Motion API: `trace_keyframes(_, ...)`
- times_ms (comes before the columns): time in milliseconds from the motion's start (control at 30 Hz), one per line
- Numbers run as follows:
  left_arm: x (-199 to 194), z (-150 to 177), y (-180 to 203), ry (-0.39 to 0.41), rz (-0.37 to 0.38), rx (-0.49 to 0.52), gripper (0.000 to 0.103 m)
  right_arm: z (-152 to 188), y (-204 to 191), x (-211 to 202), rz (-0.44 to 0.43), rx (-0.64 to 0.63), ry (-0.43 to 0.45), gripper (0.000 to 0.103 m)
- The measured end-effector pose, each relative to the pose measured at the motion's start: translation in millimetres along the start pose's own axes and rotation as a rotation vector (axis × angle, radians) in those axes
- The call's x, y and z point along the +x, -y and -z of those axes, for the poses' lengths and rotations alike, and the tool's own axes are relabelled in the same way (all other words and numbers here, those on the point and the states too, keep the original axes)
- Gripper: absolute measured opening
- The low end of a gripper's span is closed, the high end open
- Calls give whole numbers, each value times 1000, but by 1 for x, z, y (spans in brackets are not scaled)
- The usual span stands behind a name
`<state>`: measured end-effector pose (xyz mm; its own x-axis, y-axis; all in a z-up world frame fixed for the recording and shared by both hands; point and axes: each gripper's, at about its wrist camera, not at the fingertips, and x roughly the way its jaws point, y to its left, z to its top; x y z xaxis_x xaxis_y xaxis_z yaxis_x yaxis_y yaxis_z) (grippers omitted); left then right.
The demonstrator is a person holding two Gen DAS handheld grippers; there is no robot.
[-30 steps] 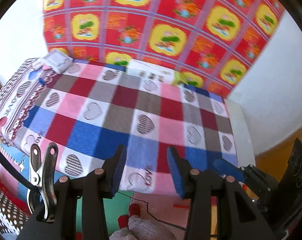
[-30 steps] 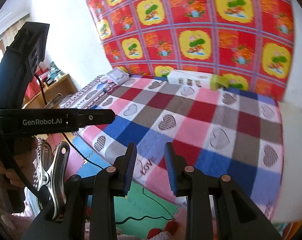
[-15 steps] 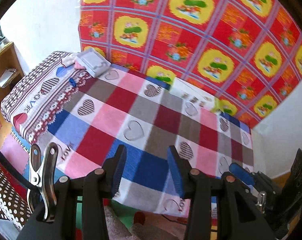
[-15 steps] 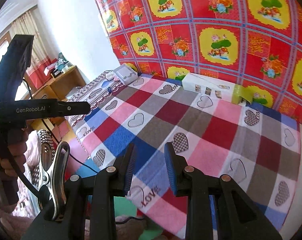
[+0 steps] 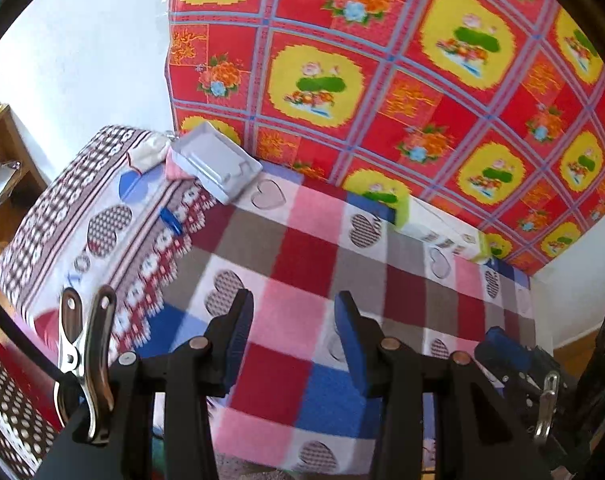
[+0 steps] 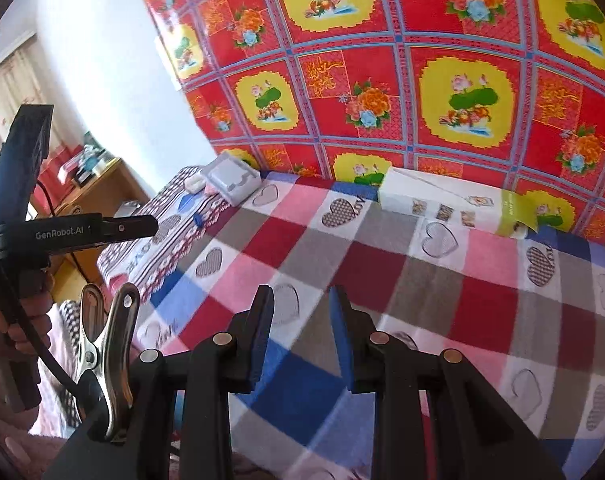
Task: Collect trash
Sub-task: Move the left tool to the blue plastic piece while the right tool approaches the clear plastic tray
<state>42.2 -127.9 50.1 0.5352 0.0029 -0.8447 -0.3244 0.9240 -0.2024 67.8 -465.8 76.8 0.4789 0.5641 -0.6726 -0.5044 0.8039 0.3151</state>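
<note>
Currently the step in hand is judged to be the approach: both claws are over the checked, heart-patterned blanket on the bed, and neither holds anything. The left claw has its blue pads apart with only blanket between them; the right claw likewise stands apart and empty. Candidate trash lies well ahead of both: a grey moulded plastic tray at the far left corner by the wall, with a small white wrapper just beside it, and a long white-and-green carton along the wall. The next move calls for reaching forward and lowering one claw around one of these items.
</note>
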Motion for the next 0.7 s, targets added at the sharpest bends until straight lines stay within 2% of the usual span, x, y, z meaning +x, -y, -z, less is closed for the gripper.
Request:
trace_keyframes(133, 17, -19, -25, 6, -29, 19, 44, -16, -16, 25, 22, 13, -7, 30)
trace_keyframes(367, 58, -46, -68, -43, -38, -19, 44, -40, -39, 58, 47, 12, -25, 30)
trace_keyframes(700, 116, -65, -106, -117, -63, -28, 44, -60, -45, 111, 58, 59, -81, 30)
